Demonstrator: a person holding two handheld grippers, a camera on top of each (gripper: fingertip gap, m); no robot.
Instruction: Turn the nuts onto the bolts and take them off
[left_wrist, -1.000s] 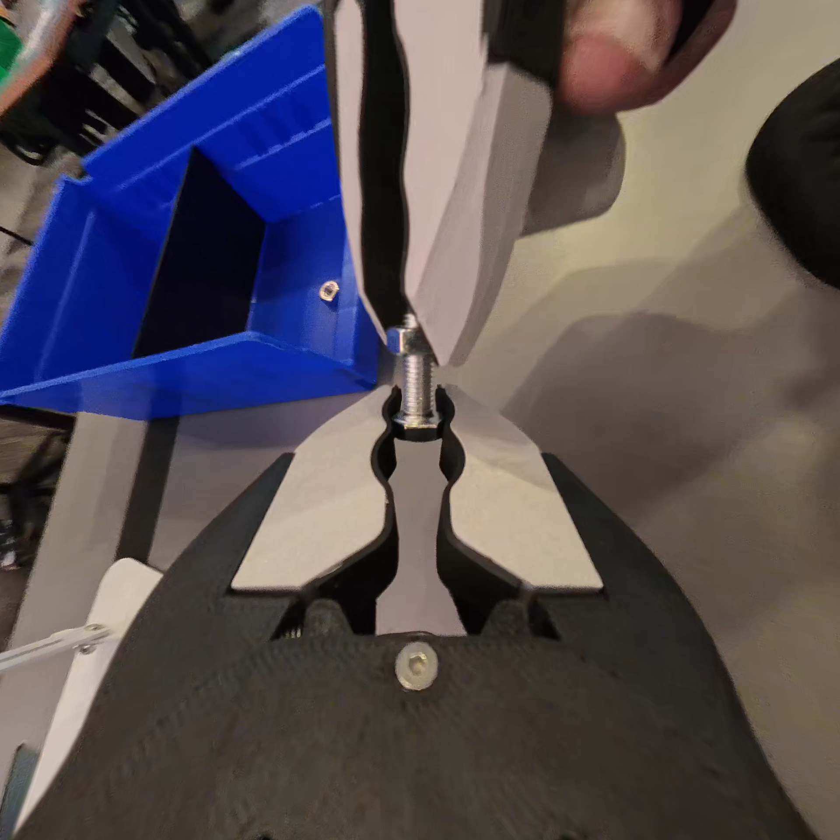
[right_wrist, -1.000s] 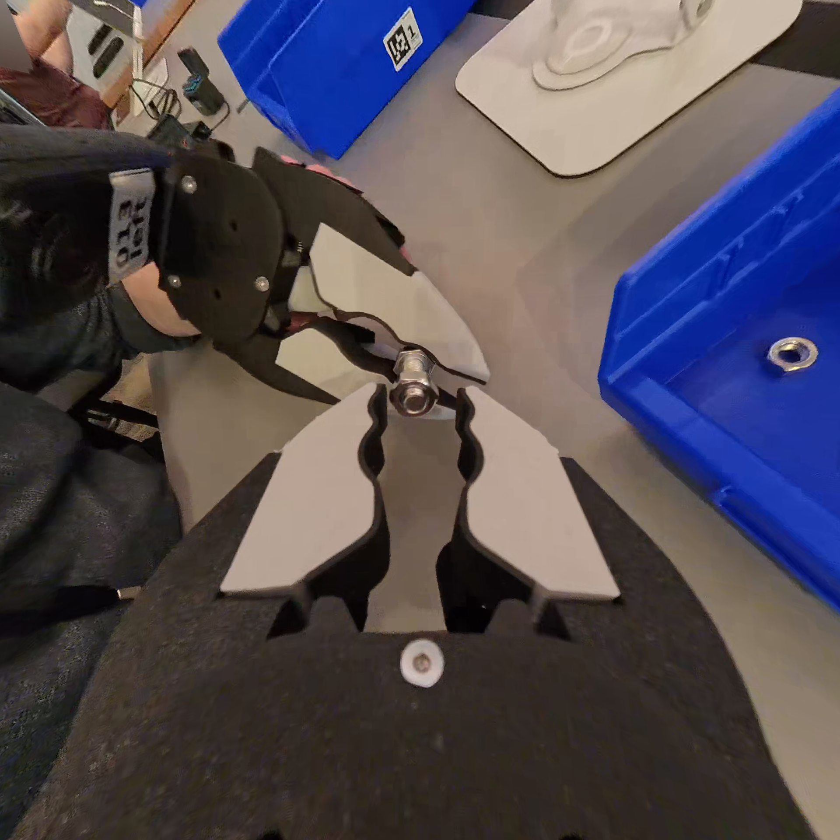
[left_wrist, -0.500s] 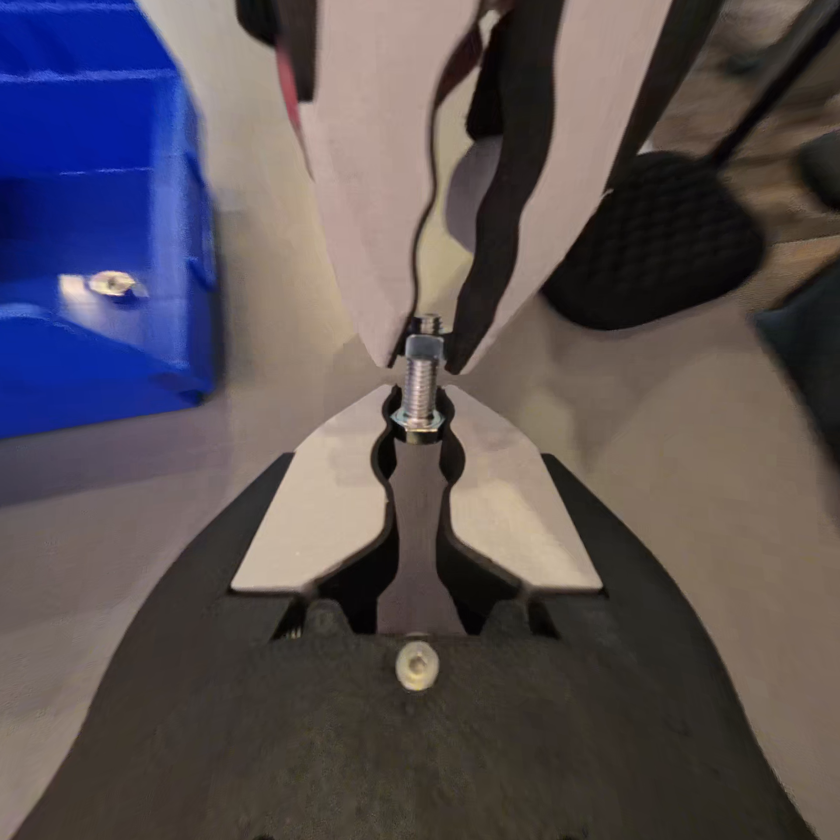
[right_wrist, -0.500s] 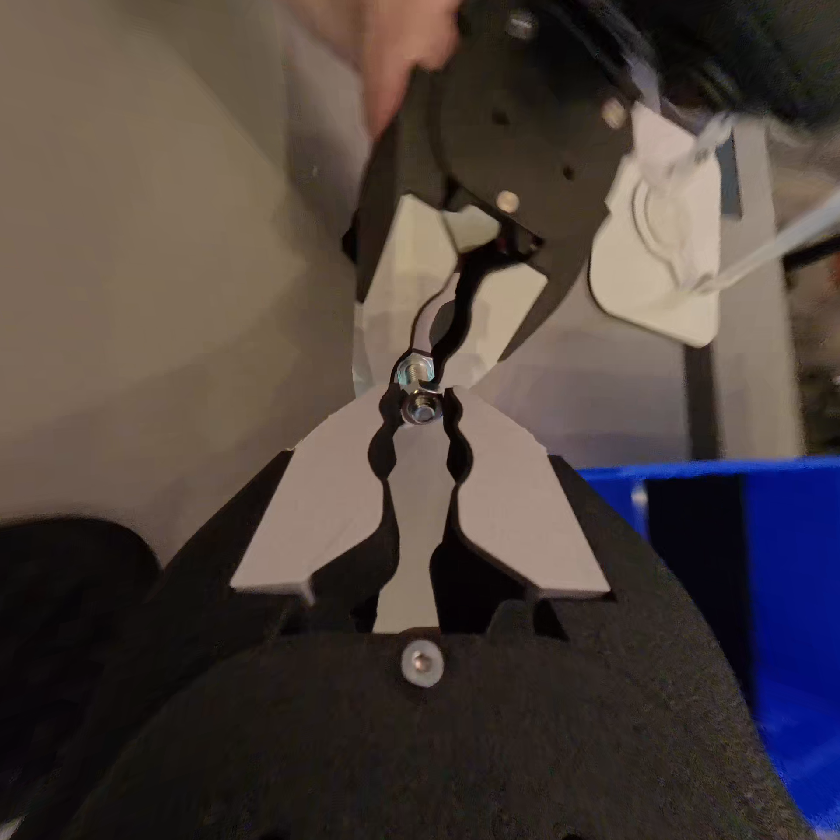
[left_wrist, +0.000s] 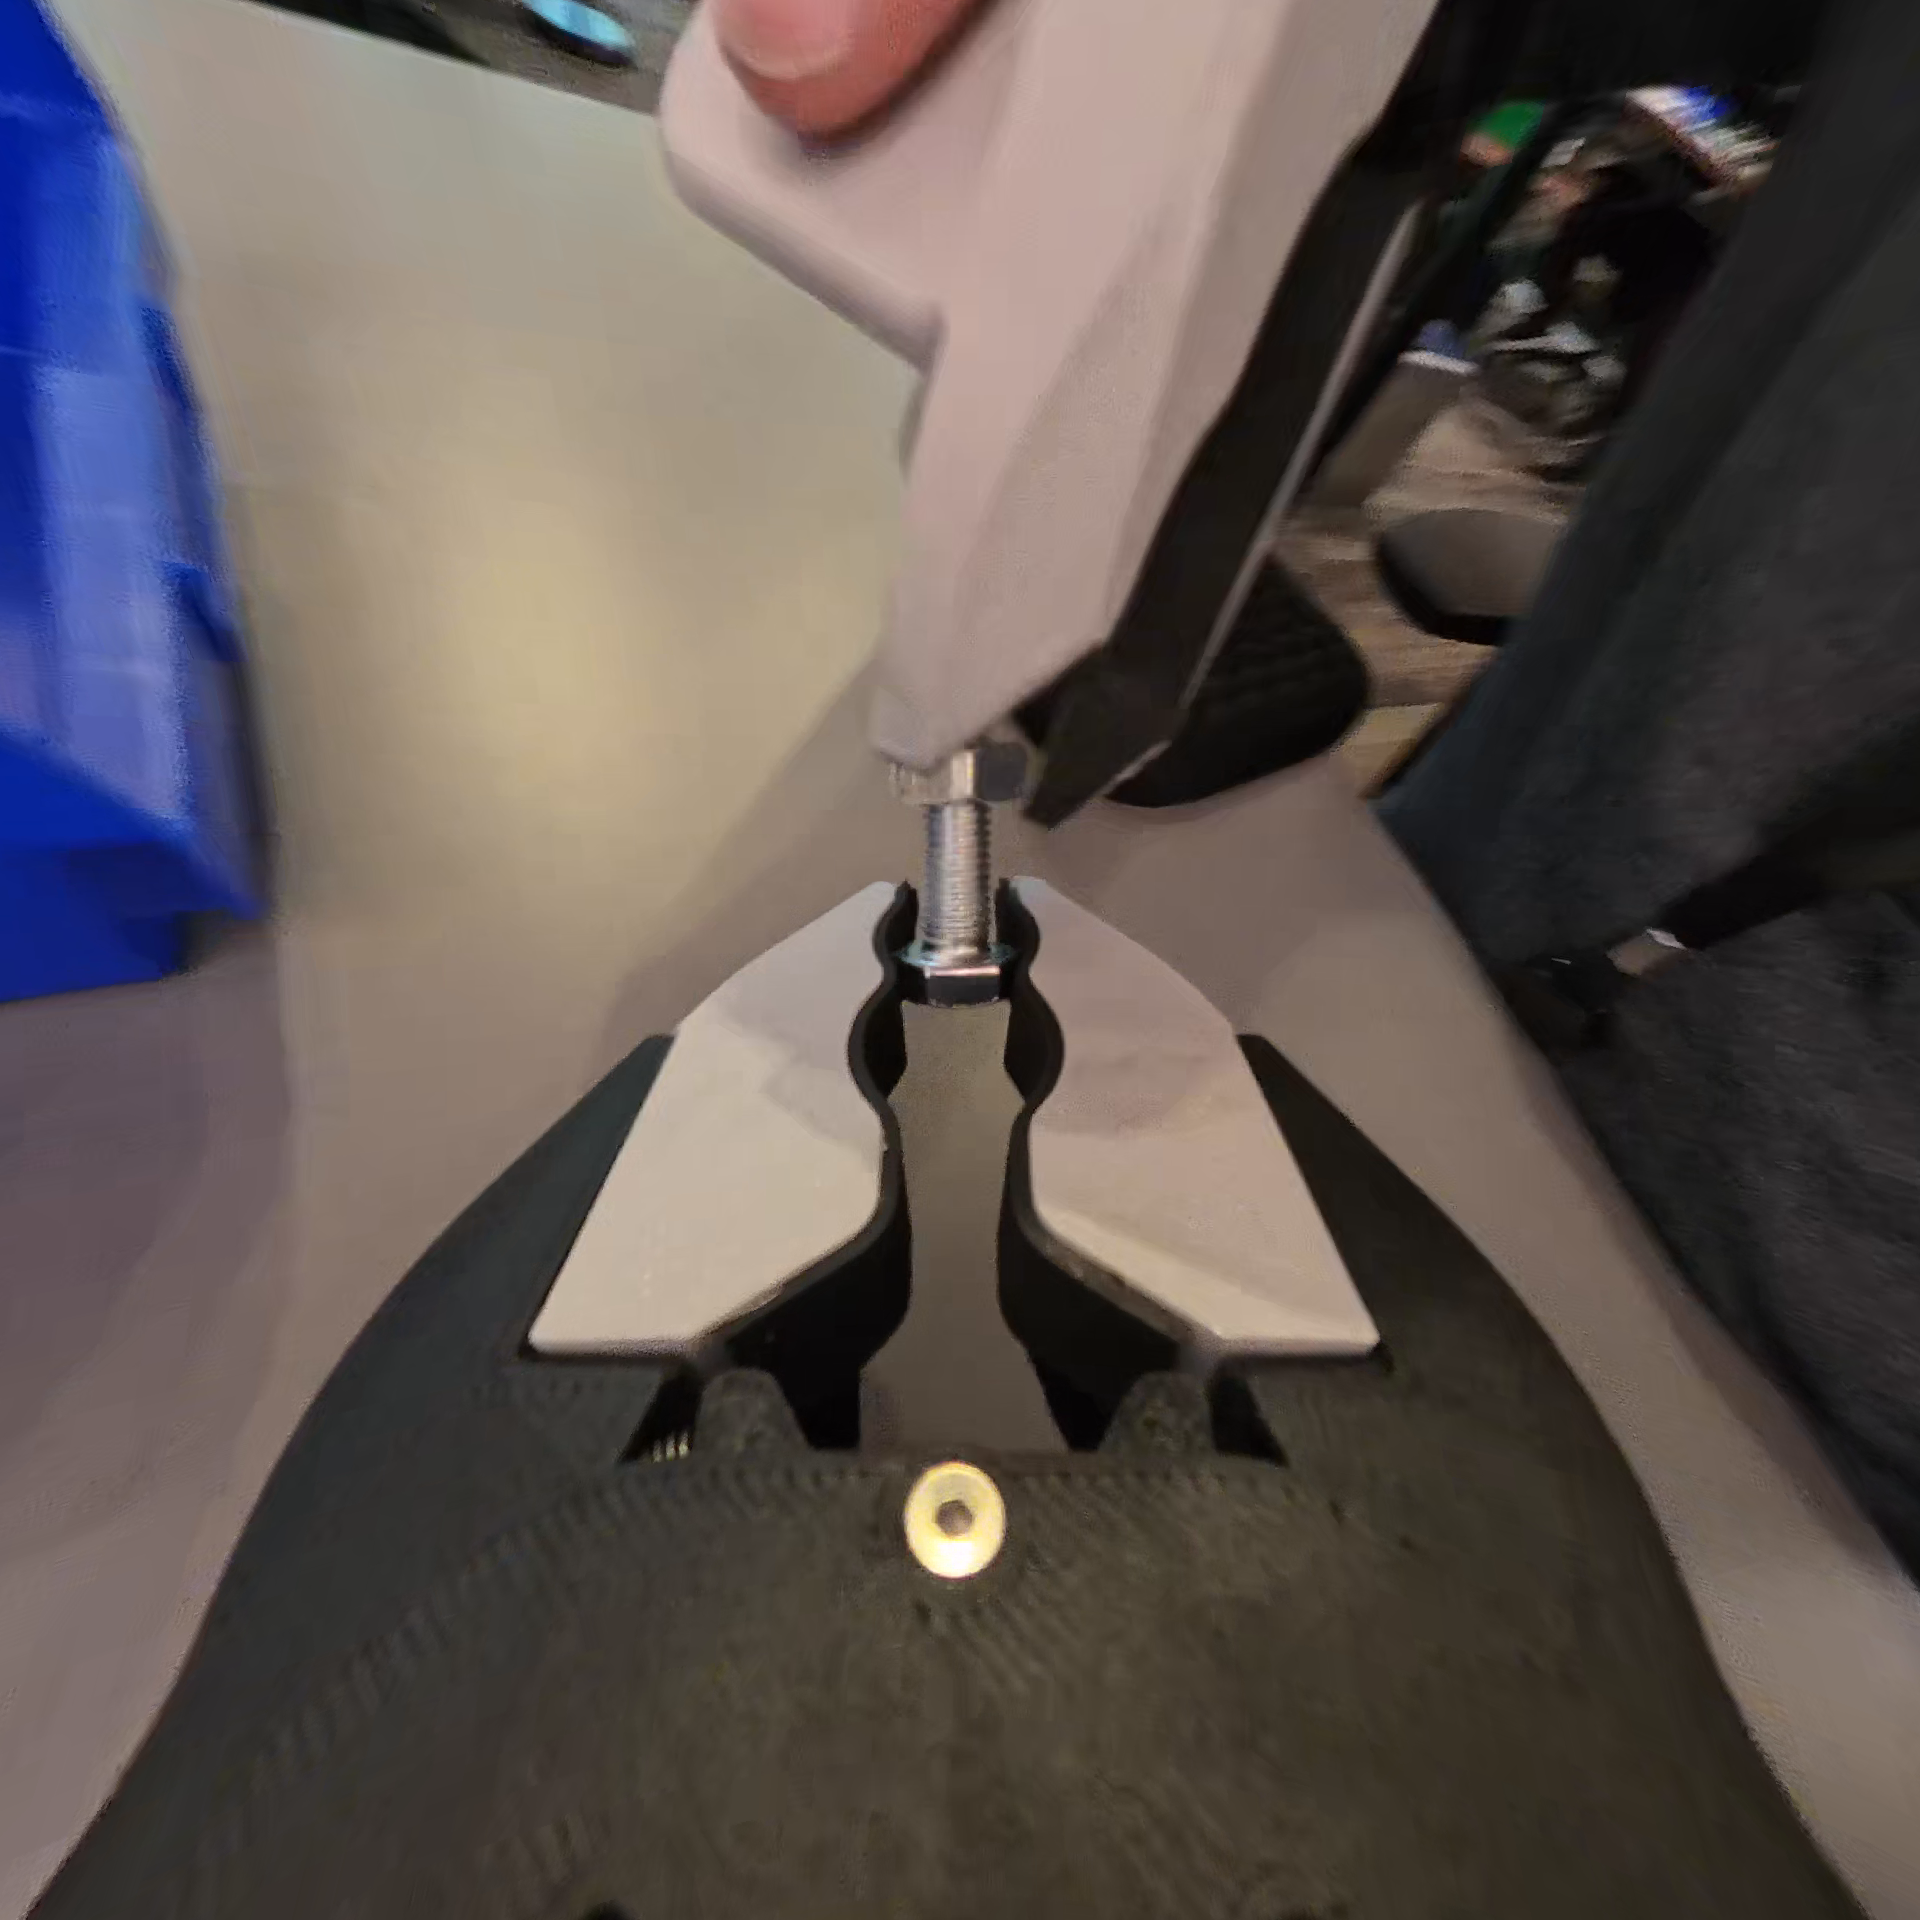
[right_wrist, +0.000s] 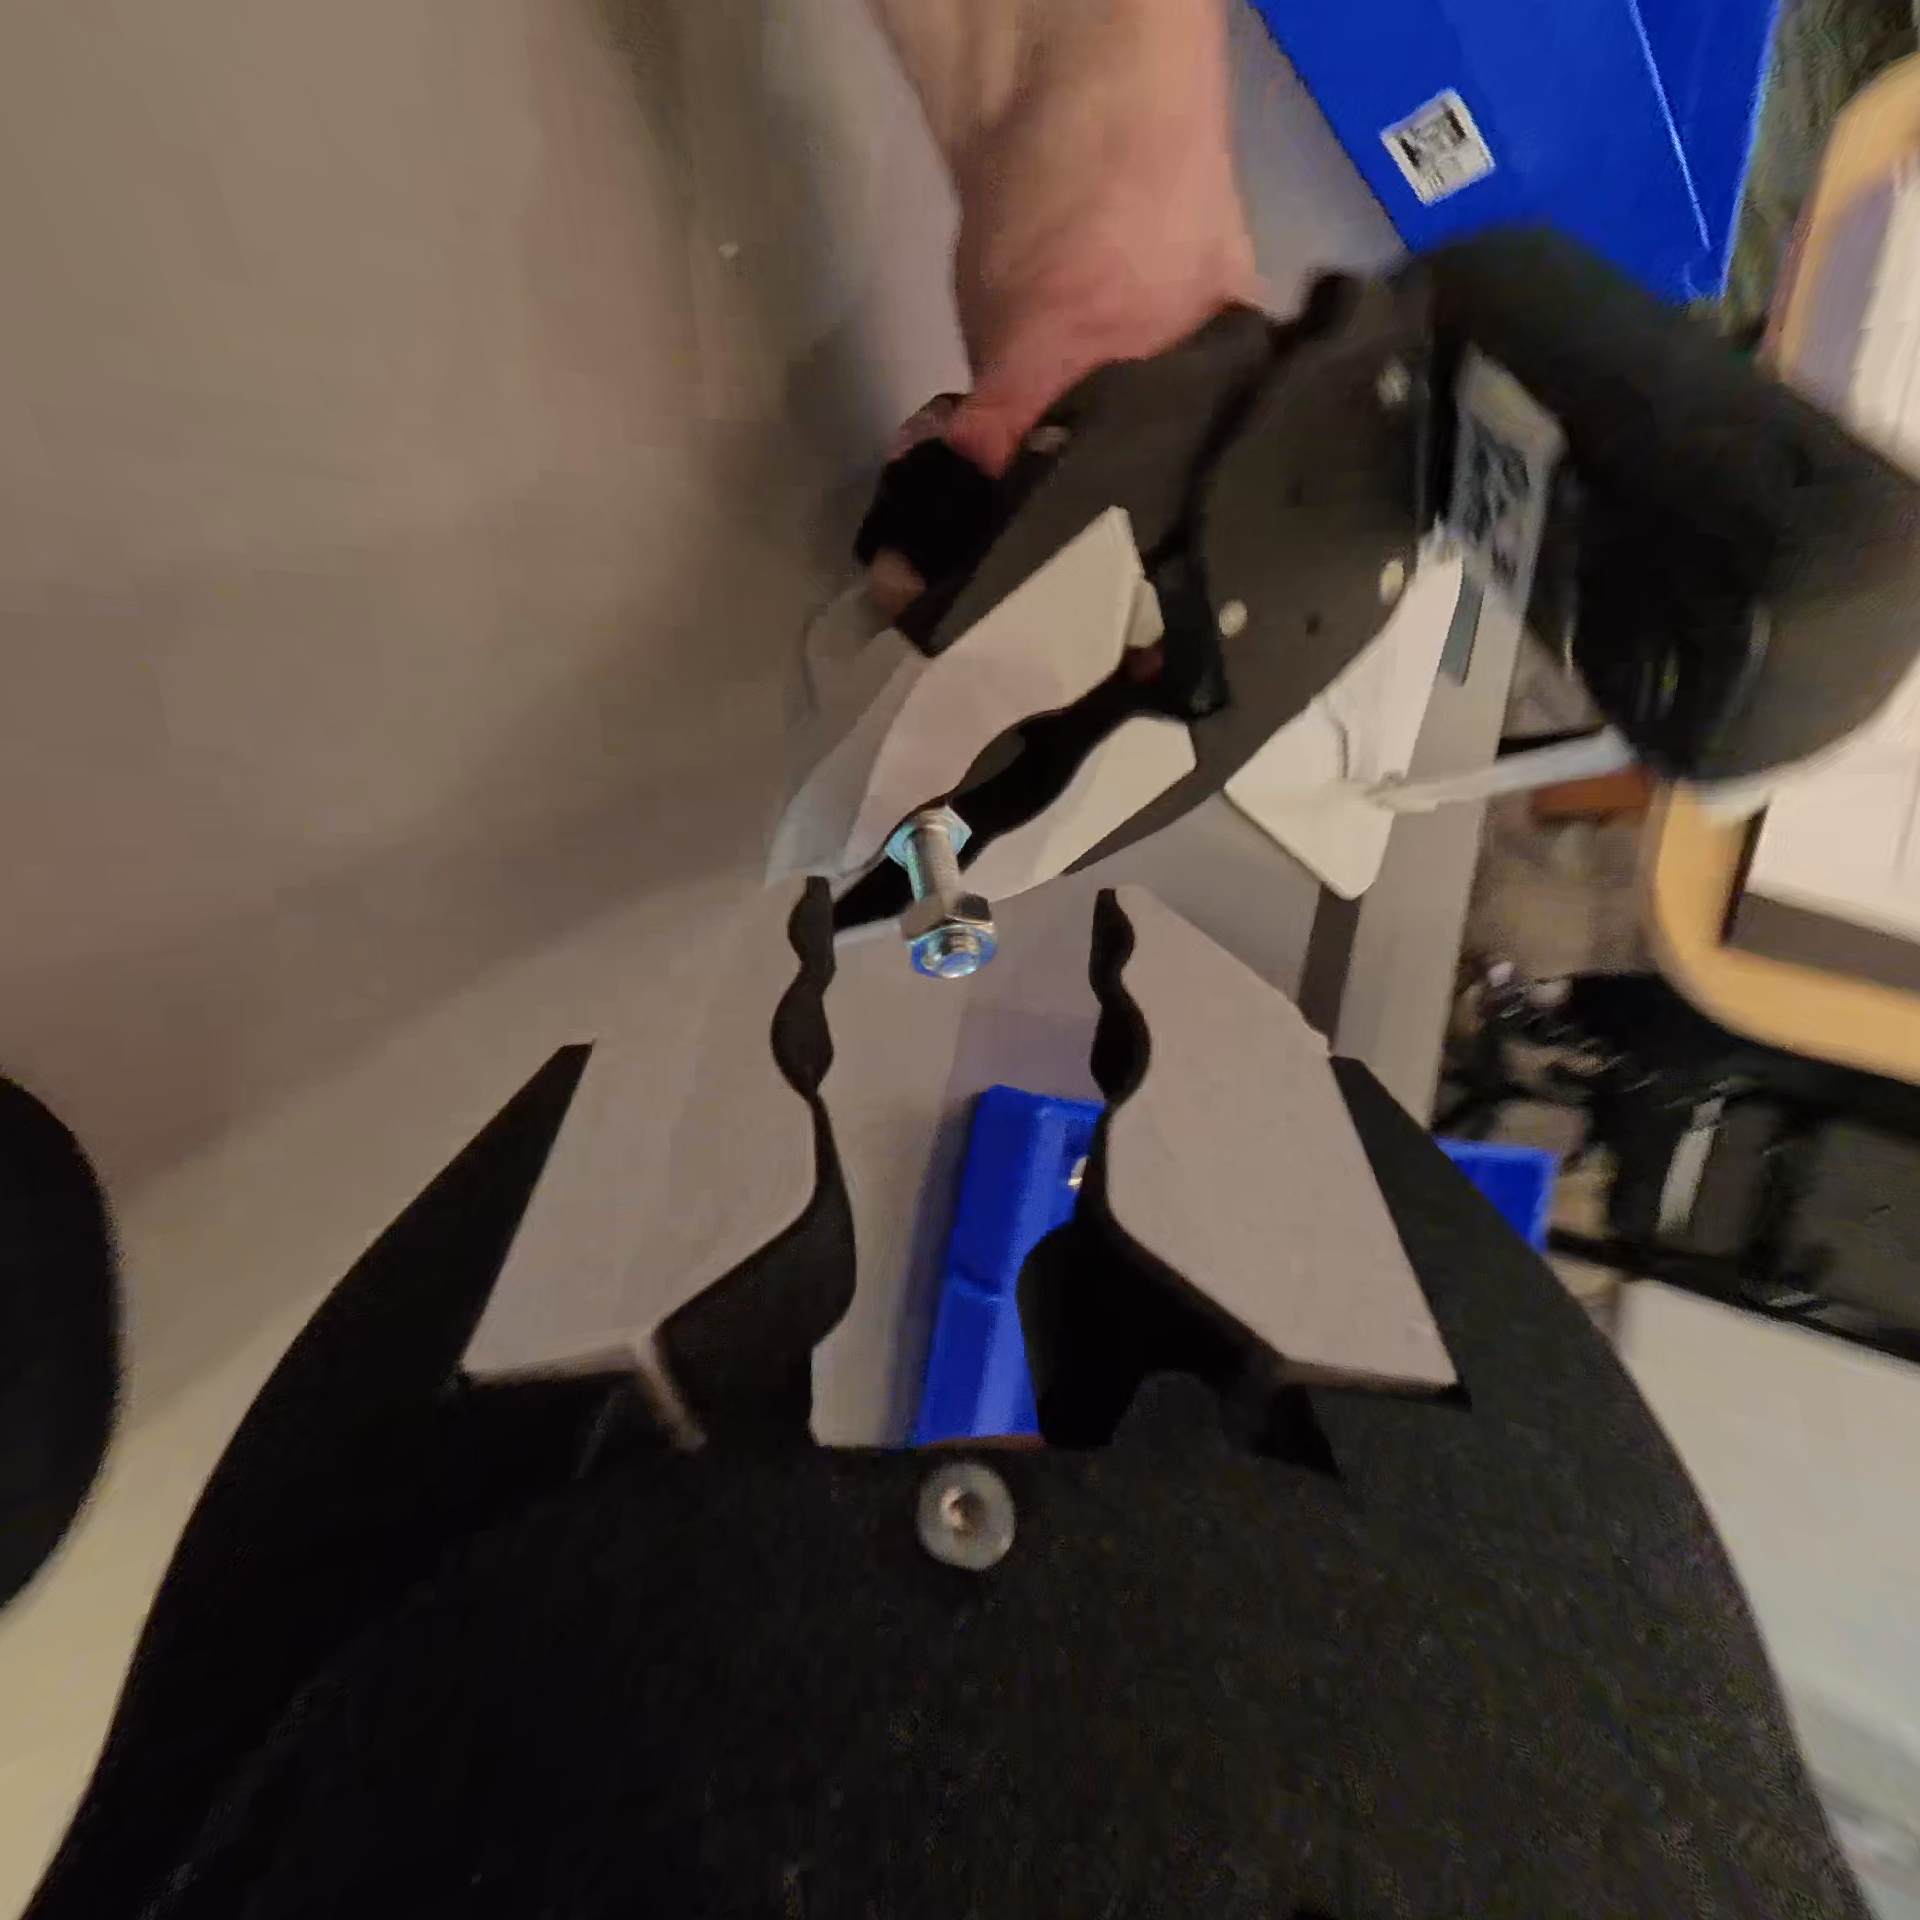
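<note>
My left gripper (left_wrist: 956, 906) is shut on the head of a silver bolt (left_wrist: 956, 883), whose threaded shaft points away from me. A silver nut (left_wrist: 968, 774) sits on the far end of the shaft. My right gripper (right_wrist: 961, 909) is open, with its fingertips either side of the nut (right_wrist: 948, 916) and not touching it. In the left wrist view the right gripper (left_wrist: 971, 764) comes down from above onto the nut. In the right wrist view the left gripper (right_wrist: 883, 862) holds the bolt (right_wrist: 928, 871) from behind, with a hand (right_wrist: 1081, 208) on it.
The grey table (left_wrist: 540, 520) lies below. A blue bin (left_wrist: 94, 623) is at the left. In the right wrist view a blue bin (right_wrist: 1507, 104) is at the top right, another (right_wrist: 997, 1247) lies below my fingers, and a white pad (right_wrist: 1340, 790) lies behind.
My right gripper was shut on the nut and has opened off it; the nut stays on the bolt. Both grippers have swung round over the table. The left still grips the bolt head.
</note>
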